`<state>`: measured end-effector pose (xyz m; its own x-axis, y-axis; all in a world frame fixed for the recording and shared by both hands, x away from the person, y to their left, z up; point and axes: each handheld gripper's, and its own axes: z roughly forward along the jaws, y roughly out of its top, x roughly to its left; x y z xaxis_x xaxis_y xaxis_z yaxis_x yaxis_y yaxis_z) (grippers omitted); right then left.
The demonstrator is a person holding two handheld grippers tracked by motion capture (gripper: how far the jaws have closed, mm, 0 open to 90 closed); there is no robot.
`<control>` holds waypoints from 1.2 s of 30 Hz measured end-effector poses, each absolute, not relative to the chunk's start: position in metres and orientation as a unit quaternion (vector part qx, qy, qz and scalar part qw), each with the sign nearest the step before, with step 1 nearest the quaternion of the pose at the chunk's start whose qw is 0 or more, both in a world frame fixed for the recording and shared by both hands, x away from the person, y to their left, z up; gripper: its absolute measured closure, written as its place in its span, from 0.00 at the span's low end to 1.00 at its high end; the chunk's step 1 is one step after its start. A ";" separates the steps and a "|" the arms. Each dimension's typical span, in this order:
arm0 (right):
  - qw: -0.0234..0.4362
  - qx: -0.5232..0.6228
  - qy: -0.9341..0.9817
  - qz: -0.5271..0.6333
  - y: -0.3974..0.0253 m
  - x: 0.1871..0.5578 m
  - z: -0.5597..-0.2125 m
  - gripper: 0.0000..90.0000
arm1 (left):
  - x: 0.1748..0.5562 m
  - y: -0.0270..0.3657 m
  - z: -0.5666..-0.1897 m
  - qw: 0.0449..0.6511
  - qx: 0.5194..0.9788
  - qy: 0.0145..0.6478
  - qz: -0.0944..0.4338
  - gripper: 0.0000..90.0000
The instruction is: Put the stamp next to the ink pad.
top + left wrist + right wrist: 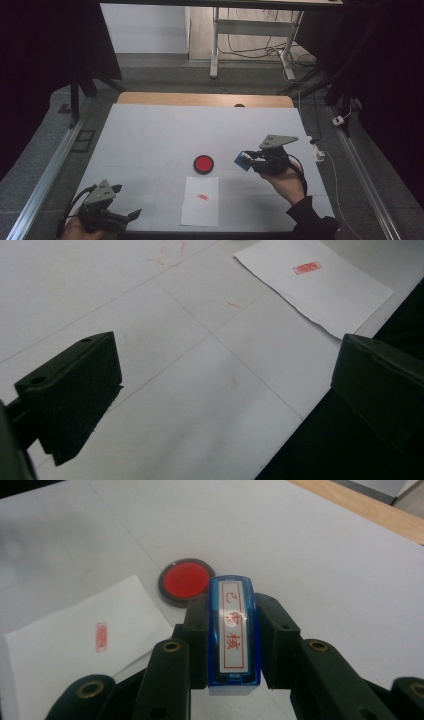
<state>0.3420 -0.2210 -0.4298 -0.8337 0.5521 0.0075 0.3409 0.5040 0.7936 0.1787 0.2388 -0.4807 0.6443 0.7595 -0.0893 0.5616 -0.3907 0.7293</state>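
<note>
The right gripper (233,645) squeezes the blue stamp (233,630) near the tabletop's right edge, away from the marked paper (201,201), while the left gripper (127,202) waits wide open at the near-left corner.

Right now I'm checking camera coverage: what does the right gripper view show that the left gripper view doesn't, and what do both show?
Right gripper view alone: the blue stamp clamped between its jaws, red characters on its label, and the red ink pad beyond. Left gripper view alone: the left gripper with jaws wide apart and nothing between them, and the table's near edge. Both: the paper with its red stamp mark, on the white table.
</note>
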 end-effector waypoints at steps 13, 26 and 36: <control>0.146 0.287 0.860 0.395 -0.234 0.354 -0.446 0.78 | 0.179 0.239 -0.481 0.379 0.824 0.403 0.127 0.01; 0.148 0.299 0.866 0.372 -0.233 0.361 -0.462 0.78 | 0.180 0.238 -0.481 0.375 0.826 0.400 0.127 0.01; 0.146 0.305 0.870 0.359 -0.232 0.367 -0.472 0.78 | 0.180 0.238 -0.481 0.374 0.827 0.401 0.127 0.02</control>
